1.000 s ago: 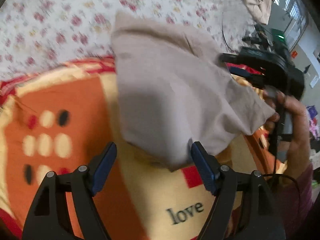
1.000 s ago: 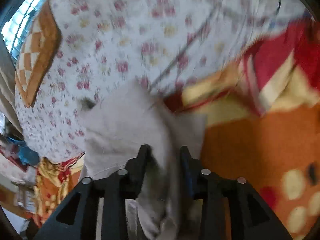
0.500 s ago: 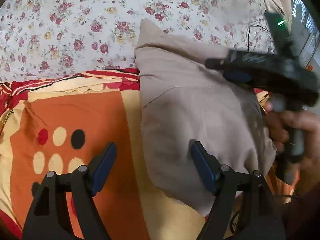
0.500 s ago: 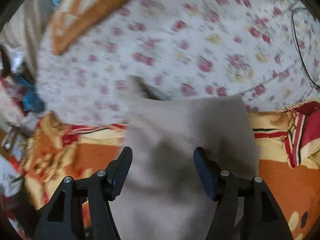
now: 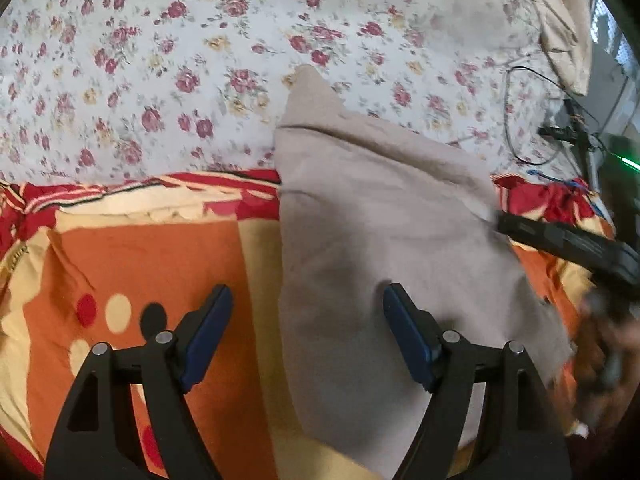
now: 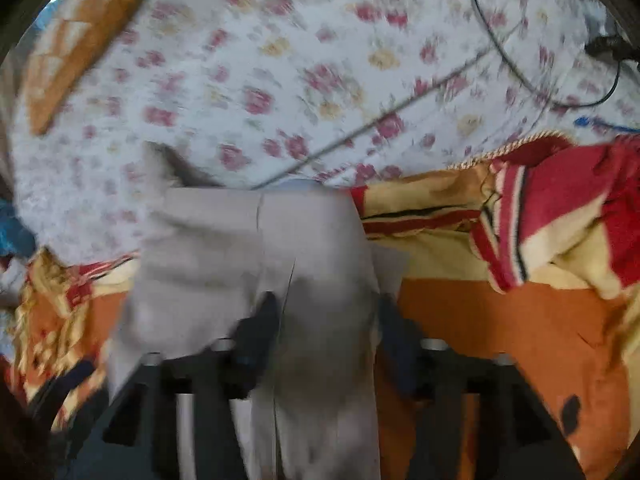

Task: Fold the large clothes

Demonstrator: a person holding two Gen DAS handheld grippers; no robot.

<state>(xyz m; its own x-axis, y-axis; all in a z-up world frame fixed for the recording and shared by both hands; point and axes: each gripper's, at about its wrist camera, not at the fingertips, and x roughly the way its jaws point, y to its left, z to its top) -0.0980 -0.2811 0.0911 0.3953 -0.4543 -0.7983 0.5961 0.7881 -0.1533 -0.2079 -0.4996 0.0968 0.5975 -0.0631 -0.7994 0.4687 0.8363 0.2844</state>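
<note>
The beige garment [image 5: 384, 232] lies folded into a narrow, layered bundle at centre frame in the left wrist view, resting on the orange, red and cream blanket [image 5: 140, 264], its upper end reaching onto the floral bedsheet [image 5: 160, 60] of the bed.

Left hand-held gripper [image 5: 308, 320]: jaws wide apart, holding nothing; the garment's left edge lies under the gap, and the pads are not pressing on it.

Right hand-held gripper [image 6: 328, 320]: jaws have just been opening. The garment lies between them, but the view is blurred; the fingers appear spread beside the cloth, not clamped.

Progress, as judged: the main folds appear done and the bundle is set down. The upper corner still juts out in a point, so squaring and smoothing may remain. A black cable [image 5: 520, 120] lies on the sheet at right, apart from the bundle.
</note>
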